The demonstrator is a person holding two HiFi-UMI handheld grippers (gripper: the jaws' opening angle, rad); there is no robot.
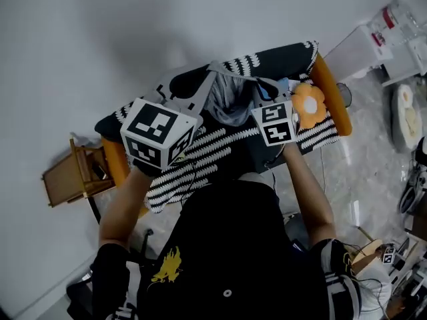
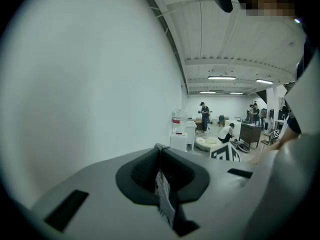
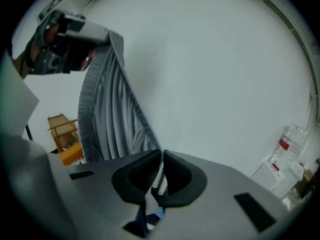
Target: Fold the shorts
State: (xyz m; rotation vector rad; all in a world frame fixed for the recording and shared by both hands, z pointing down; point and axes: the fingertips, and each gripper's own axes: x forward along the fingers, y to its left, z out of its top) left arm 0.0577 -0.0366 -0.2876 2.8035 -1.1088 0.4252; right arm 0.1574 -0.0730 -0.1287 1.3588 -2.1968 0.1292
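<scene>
The white wall [image 1: 133,32] stands close behind the sofa [image 1: 330,92], so I have little room past its far edge. To my left a small wooden chair [image 1: 67,175] sits just off the sofa's orange end, and to my right a white cabinet [image 1: 360,52] stands near the other end. Above the black-and-white throw [image 1: 220,149] the air is free. An orange flower cushion [image 1: 308,105] lies just beside my right hand.

My left gripper [image 2: 159,149] is clamped on a thin fold of the grey shorts [image 1: 227,109] and held high, pointing toward the wall. My right gripper [image 3: 161,154] sits lower, its jaws pinched together on another part of the shorts. The cloth stretches in pleats between the two grippers, lifted off the throw, with the middle sagging down between them.
</scene>
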